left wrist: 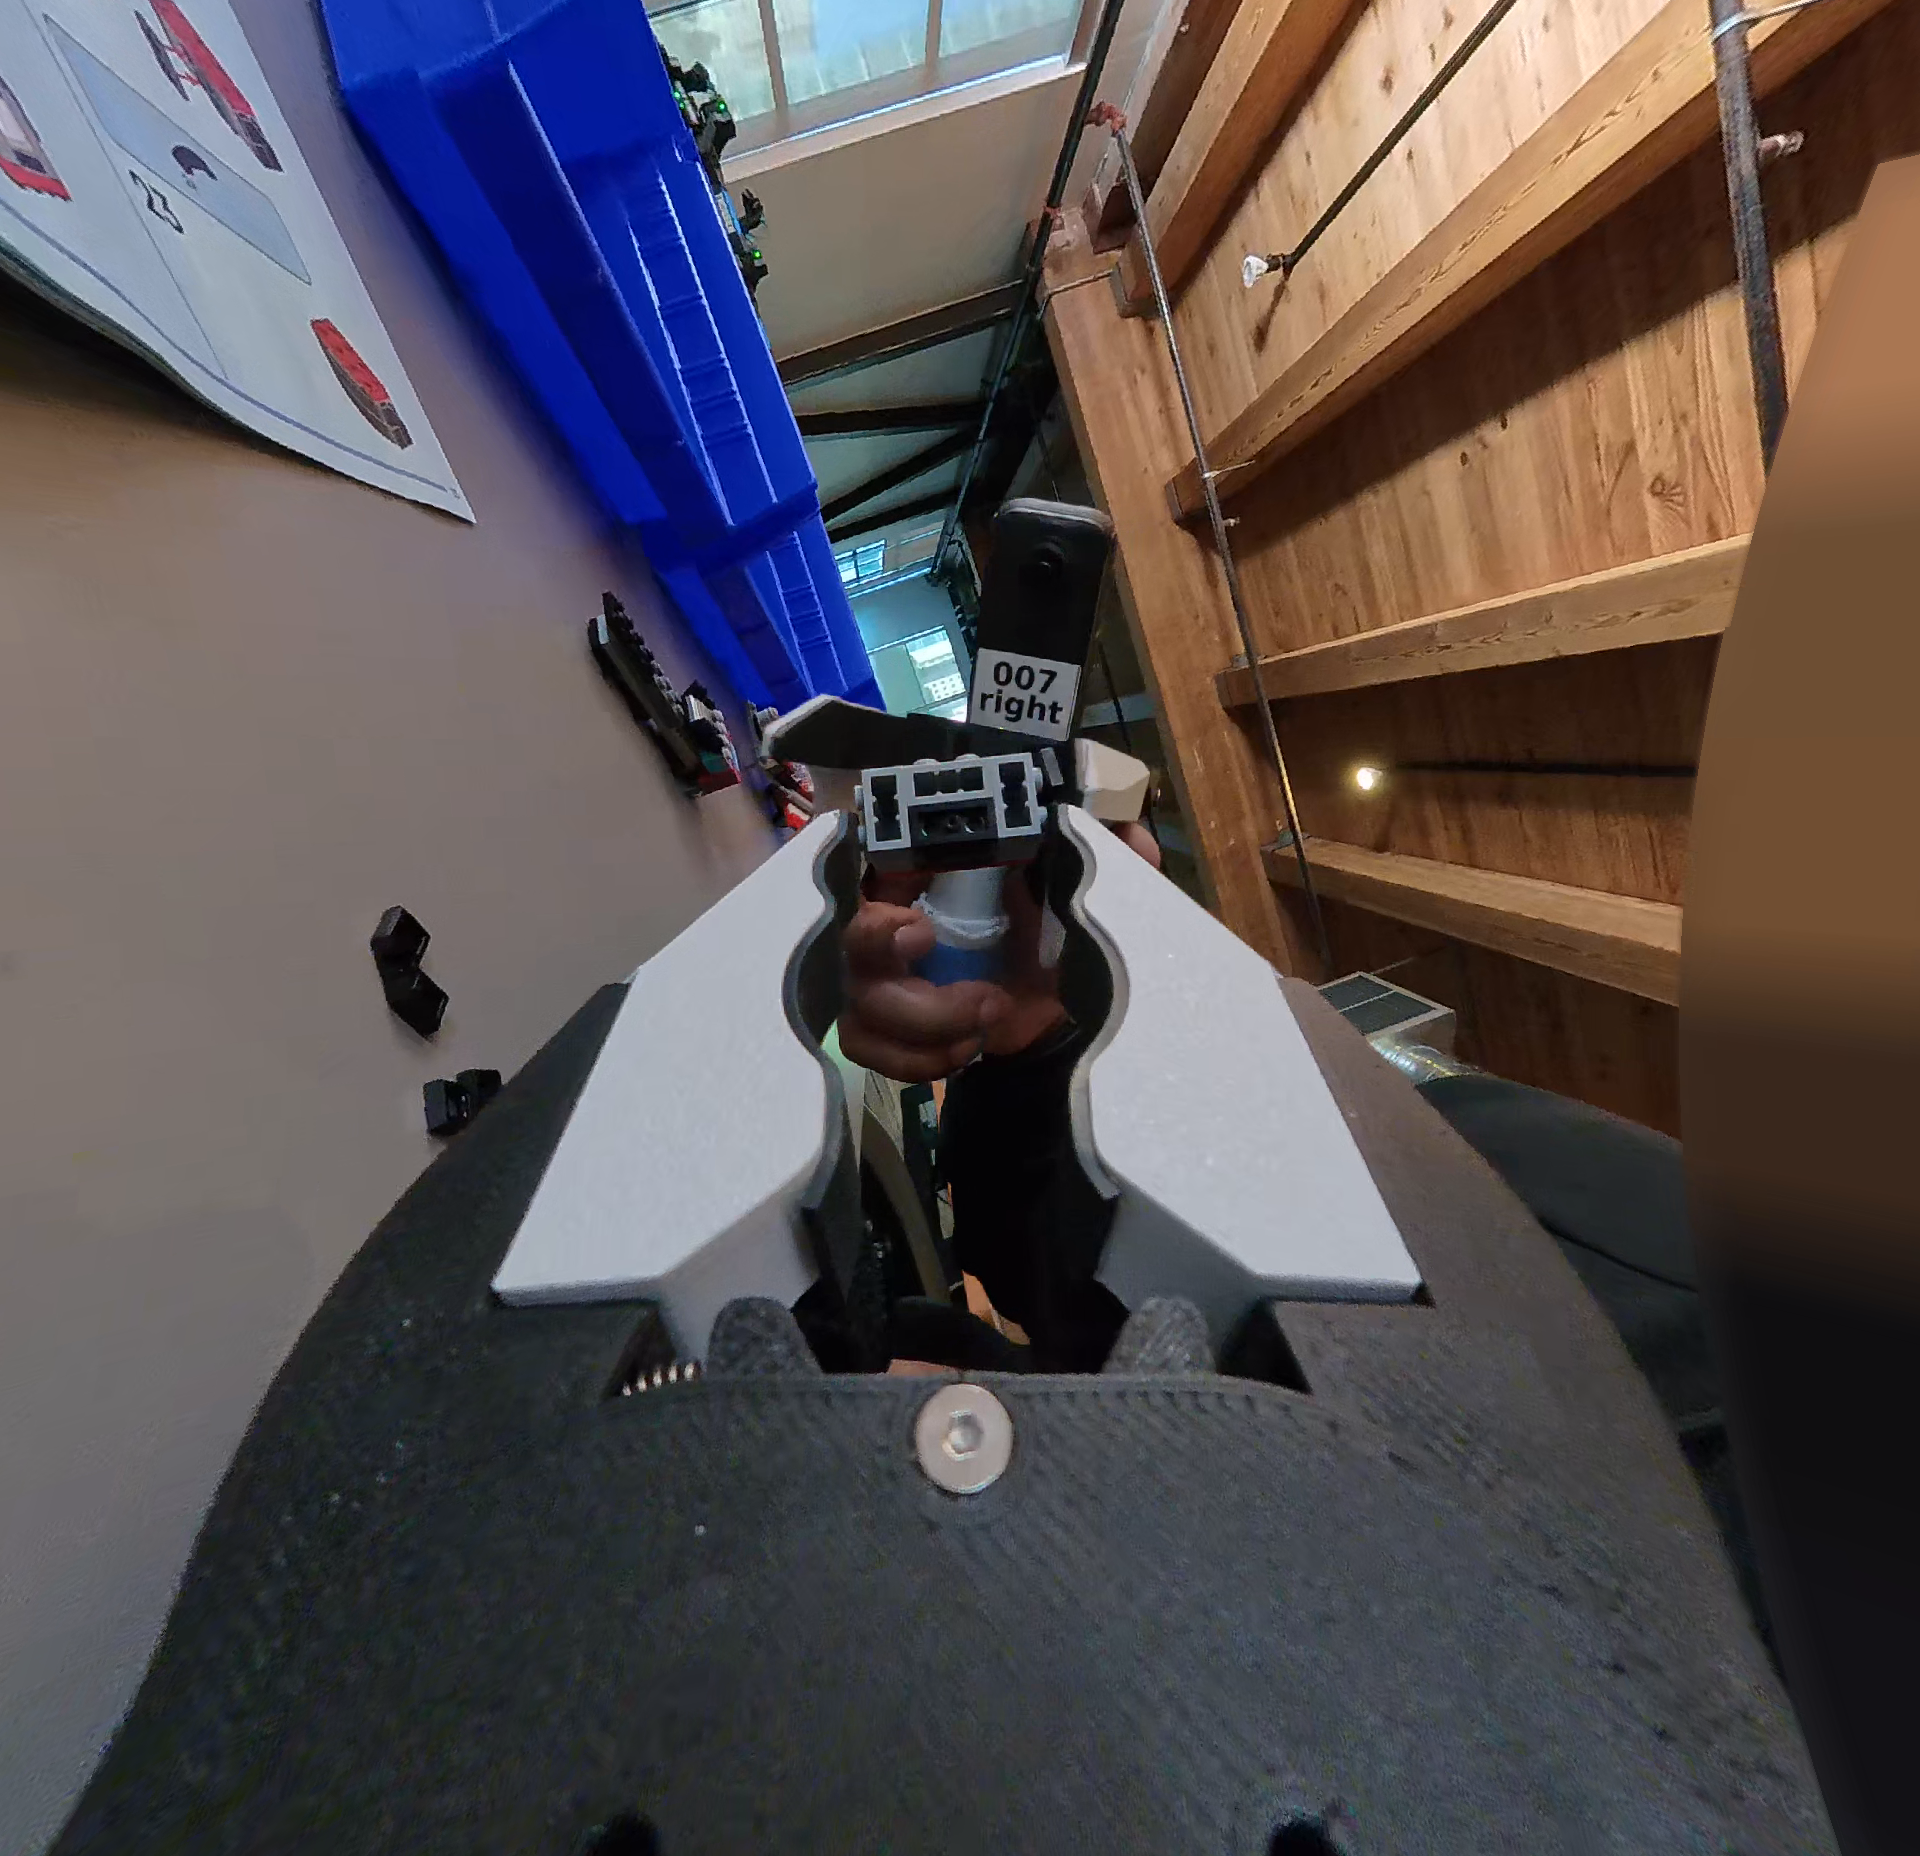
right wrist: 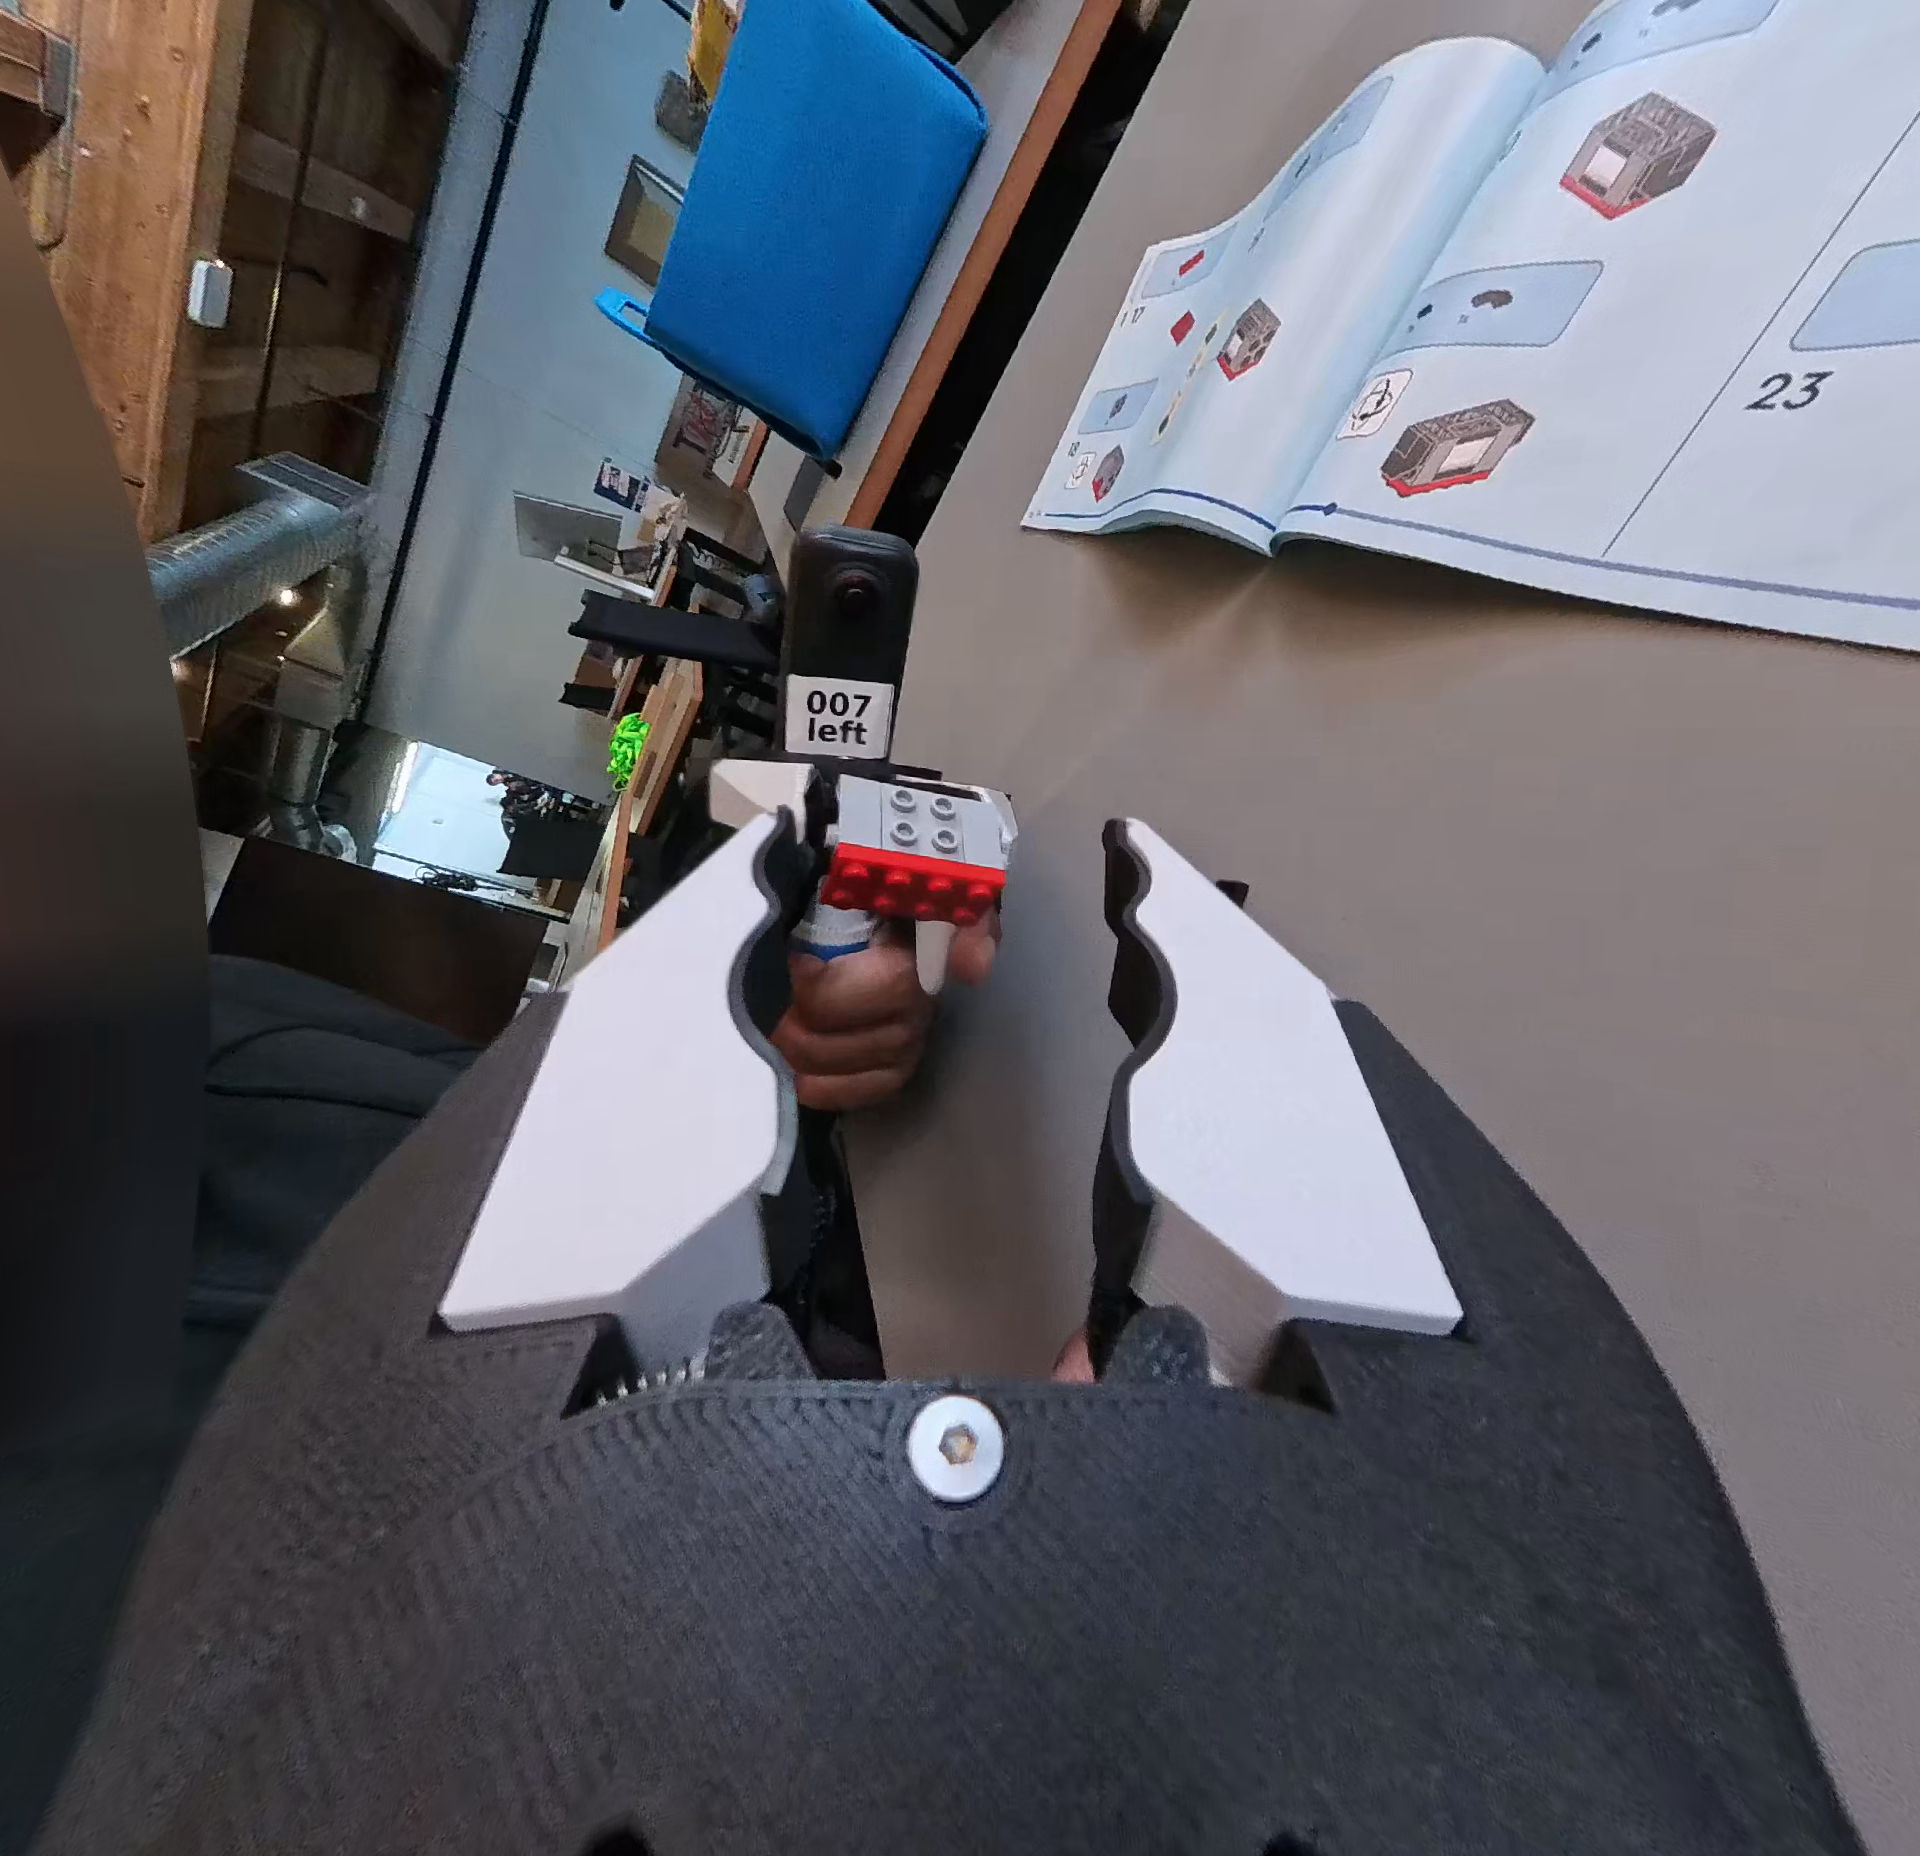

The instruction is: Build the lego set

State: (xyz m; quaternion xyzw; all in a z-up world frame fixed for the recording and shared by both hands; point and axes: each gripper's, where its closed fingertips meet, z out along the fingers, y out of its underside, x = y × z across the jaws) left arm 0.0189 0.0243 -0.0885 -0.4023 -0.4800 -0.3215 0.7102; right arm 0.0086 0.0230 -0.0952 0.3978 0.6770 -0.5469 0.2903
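At centre frame of the left wrist view, the left gripper (left wrist: 951,819) is pinching the grey-and-red lego sub-assembly (left wrist: 951,804) at its fingertips, jaws nearly closed on it, underside facing the camera. It is being held aloft, probably for inspection or handover. In the right wrist view the right gripper (right wrist: 940,840) is standing wide apart, gripping nothing, the model (right wrist: 920,850) just beyond its tips. Loose black bricks (left wrist: 410,970) are lying at left on the table (left wrist: 208,767); the instruction booklet (right wrist: 1558,300) is lying open at upper right for reference.
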